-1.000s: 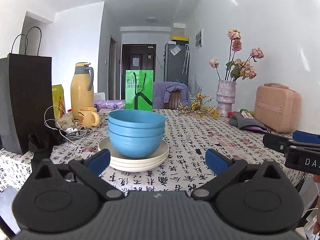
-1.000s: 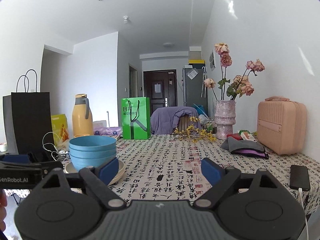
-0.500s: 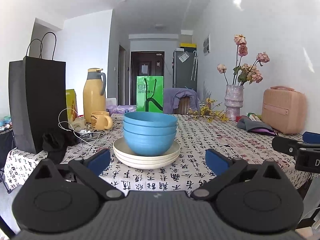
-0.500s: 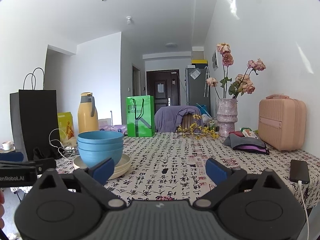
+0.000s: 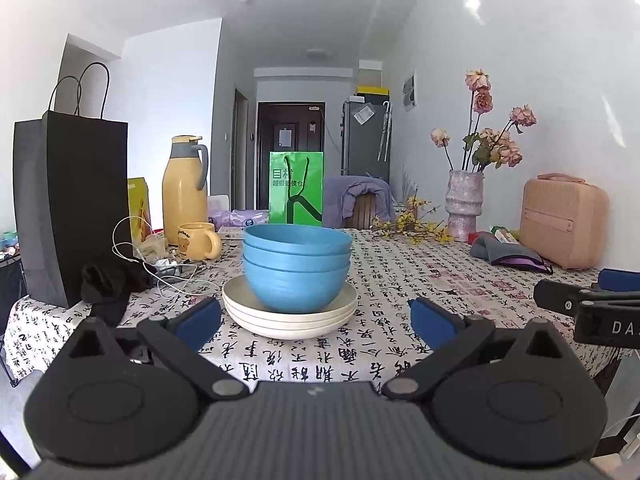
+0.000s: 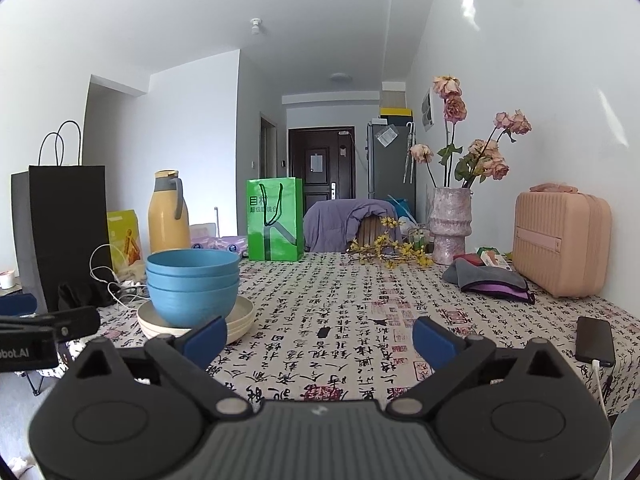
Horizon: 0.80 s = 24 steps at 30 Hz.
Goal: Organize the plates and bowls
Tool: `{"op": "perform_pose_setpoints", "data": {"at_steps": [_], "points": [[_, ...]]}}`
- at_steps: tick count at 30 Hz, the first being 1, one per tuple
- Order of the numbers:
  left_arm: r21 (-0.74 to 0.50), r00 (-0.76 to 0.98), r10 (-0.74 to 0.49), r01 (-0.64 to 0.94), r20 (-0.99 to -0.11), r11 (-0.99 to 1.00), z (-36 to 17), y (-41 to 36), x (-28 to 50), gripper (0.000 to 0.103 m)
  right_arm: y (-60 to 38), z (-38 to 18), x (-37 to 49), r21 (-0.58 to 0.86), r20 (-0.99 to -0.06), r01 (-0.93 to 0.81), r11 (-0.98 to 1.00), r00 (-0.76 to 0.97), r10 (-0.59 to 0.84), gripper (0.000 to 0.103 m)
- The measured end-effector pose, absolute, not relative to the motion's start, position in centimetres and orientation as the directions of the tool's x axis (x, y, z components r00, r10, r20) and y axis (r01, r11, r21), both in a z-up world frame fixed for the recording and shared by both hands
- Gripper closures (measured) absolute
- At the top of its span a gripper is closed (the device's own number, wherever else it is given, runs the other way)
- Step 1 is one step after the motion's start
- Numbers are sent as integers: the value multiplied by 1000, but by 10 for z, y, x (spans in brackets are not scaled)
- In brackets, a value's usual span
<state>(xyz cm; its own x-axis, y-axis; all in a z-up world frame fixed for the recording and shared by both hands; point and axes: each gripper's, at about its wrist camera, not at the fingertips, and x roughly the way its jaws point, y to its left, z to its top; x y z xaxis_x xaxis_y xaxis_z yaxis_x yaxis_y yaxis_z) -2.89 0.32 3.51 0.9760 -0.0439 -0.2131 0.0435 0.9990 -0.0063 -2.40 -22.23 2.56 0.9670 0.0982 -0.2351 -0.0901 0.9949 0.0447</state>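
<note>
Three blue bowls (image 5: 297, 270) sit nested on a stack of cream plates (image 5: 290, 318) near the table's front edge. In the right wrist view the same blue bowls (image 6: 193, 285) and cream plates (image 6: 240, 316) lie at the left. My left gripper (image 5: 316, 320) is open, held back from the stack, nothing between its blue pads. My right gripper (image 6: 320, 338) is open too, to the right of the stack over bare tablecloth. Each gripper shows at the edge of the other's view.
A black paper bag (image 5: 68, 212), yellow thermos (image 5: 184, 192), yellow mug (image 5: 198, 240) and tangled cables (image 5: 160, 268) crowd the left. A green bag (image 5: 296, 188), flower vase (image 5: 464, 204), pink case (image 5: 564, 220) and grey pouch (image 5: 508, 254) stand behind and right. A phone (image 6: 595, 340) lies at the right edge.
Both views have tilted a little, so the table and stack sit lower in frame. The stack has not moved on the table. The right gripper's pads stand slightly wider apart.
</note>
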Motion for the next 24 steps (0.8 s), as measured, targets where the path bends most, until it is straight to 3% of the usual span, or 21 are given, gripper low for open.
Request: {"op": "perform_pose_setpoints", "data": {"at_steps": [24], "points": [[-2, 977, -48, 49, -208, 999, 39, 4, -29, 0, -223, 27, -17, 39, -260, -89, 995, 961, 96, 2]]}}
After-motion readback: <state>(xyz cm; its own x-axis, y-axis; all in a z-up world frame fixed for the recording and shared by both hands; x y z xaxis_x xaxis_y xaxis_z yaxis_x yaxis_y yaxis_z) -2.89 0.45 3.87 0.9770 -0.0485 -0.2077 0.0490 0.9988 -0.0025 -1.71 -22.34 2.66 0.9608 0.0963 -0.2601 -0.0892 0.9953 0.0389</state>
